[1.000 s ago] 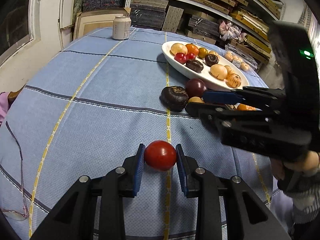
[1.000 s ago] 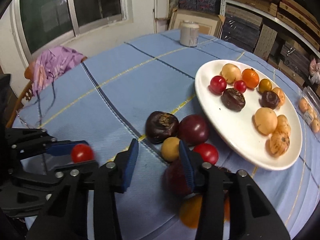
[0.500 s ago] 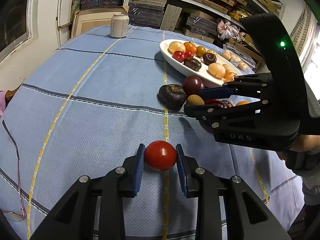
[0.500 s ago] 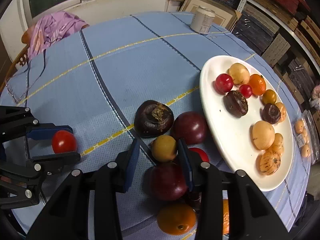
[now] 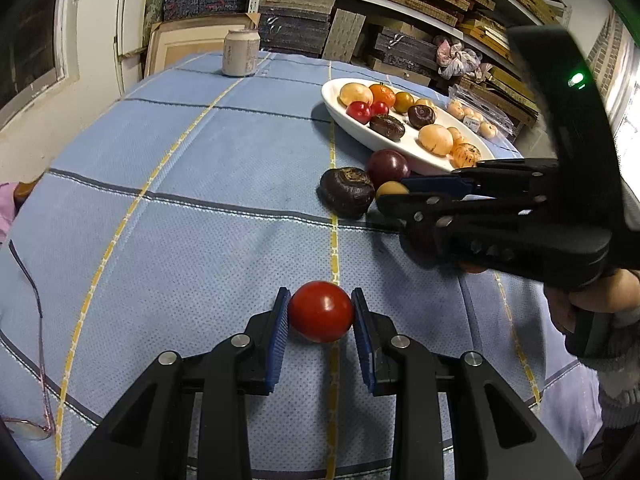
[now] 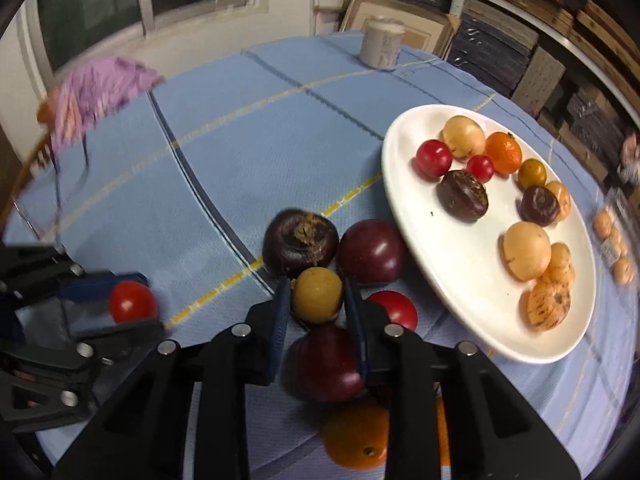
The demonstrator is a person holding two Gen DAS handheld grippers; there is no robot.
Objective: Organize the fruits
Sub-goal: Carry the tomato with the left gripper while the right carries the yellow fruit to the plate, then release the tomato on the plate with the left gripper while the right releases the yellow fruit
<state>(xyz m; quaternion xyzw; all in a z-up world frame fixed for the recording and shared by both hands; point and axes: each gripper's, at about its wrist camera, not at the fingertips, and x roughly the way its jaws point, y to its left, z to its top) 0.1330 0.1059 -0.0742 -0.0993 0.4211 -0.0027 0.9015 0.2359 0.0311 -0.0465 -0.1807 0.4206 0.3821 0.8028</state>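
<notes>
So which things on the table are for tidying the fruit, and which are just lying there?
For the job:
- red tomato in the left gripper
- small yellow fruit in the right gripper
- loose fruit pile, such as the dark plum
- white plate

Just lying about:
- can
- glasses
- purple cloth
- bag of small fruits

The right claw point(image 6: 318, 300) has closed on the yellow fruit point(image 6: 317, 294).

Loose fruits point(image 6: 372, 252) lie on the tablecloth point(image 6: 240, 152) left of the plate point(image 6: 472, 320).
</notes>
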